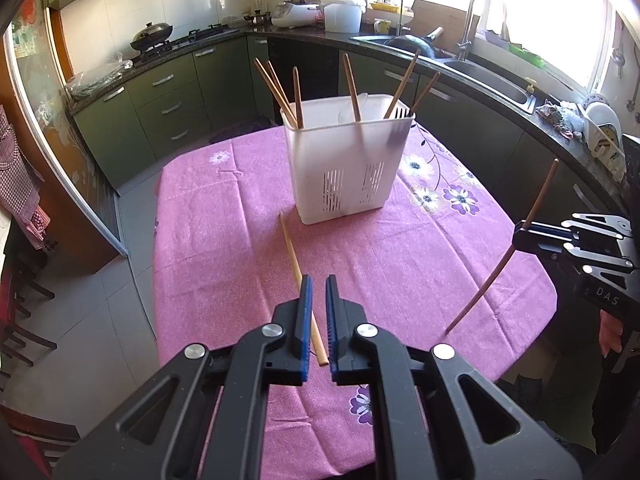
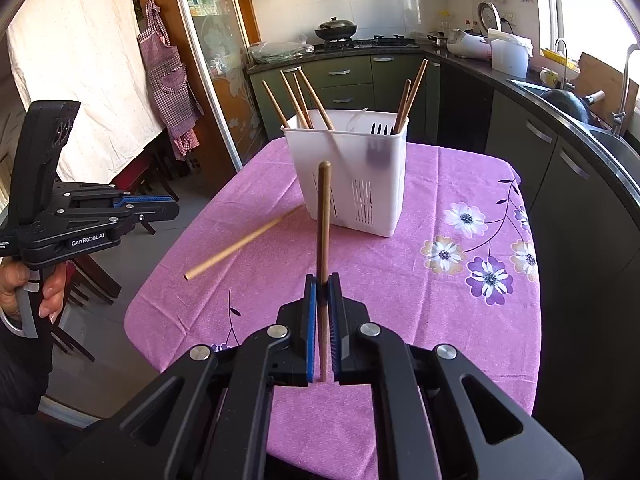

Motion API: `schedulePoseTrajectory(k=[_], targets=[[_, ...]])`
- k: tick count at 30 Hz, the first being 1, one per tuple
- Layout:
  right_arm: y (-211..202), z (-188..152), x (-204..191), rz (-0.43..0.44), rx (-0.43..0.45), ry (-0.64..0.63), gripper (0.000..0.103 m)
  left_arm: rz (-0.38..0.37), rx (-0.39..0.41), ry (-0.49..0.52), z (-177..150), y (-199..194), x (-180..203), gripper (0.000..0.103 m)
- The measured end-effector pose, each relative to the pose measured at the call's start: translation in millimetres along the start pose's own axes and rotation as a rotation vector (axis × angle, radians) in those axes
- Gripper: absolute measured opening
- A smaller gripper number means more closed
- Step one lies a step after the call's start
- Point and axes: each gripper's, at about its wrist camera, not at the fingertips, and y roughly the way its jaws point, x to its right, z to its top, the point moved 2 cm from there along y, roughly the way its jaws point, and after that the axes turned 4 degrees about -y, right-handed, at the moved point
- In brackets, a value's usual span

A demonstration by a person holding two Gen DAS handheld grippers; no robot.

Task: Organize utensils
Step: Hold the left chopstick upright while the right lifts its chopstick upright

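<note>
In a home kitchen, over a desk (image 1: 224,248) spread with a pink flowered cloth, the right claw (image 2: 322,284) stands clenched on a dark wooden chopstick (image 2: 323,232), gripped near its lower third and held nearly upright above the cloth. The left claw (image 1: 318,288) hangs closed and empty, its jaws drawn almost together just above a pale chopstick (image 1: 292,252) that lies loose on the cloth, one end near the white plastic holder (image 1: 344,168). Several chopsticks and a dark fork already lean inside that holder. The sticks look light, stiff and smooth, so one would likely pivot or slip if pinched near an end; a hold close to the middle seems safest. The lying one sits flat against the cloth, leaving little room for fingers to get under it.
</note>
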Motion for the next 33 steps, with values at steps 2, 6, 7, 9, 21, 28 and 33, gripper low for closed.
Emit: schedulePoseTrajectory(k=[2, 6, 7, 9, 21, 28, 33], targets=[[-0.1, 0.2, 0.3, -0.001, -0.001, 0.0, 0.007, -0.032, -0.047, -0.036, 4.6, 13.4, -4.7, 0.007], [-0.7, -0.3, -0.4, 0.007, 0.003, -0.002, 0.007, -0.038, -0.171, -0.089, 18.4, 60.3, -16.3, 0.015], [-1.0, -0.6, -0.6, 0.009, 0.003, -0.002, 0.007, -0.032, -0.199, -0.086, 21.5, 74.5, -17.4, 0.026], [-1.5, -0.9, -0.4, 0.011, 0.004, -0.003, 0.007, -0.005, -0.243, -0.085, 26.2, 102.1, -20.6, 0.031], [-0.9, -1.8, 5.7, 0.02, -0.004, -0.001, 0.007, 0.126, -0.402, -0.13, 48.8, 200.8, -45.0, 0.029], [-0.5, -2.8, 7.6, 0.025, -0.006, 0.0, 0.007, 0.134, -0.447, -0.14, 45.4, 212.6, -45.2, 0.006], [-0.7, -4.4, 9.0, 0.027, -0.005, 0.003, 0.007, 0.103, -0.425, -0.153, 39.6, 200.8, -45.8, 0.006]])
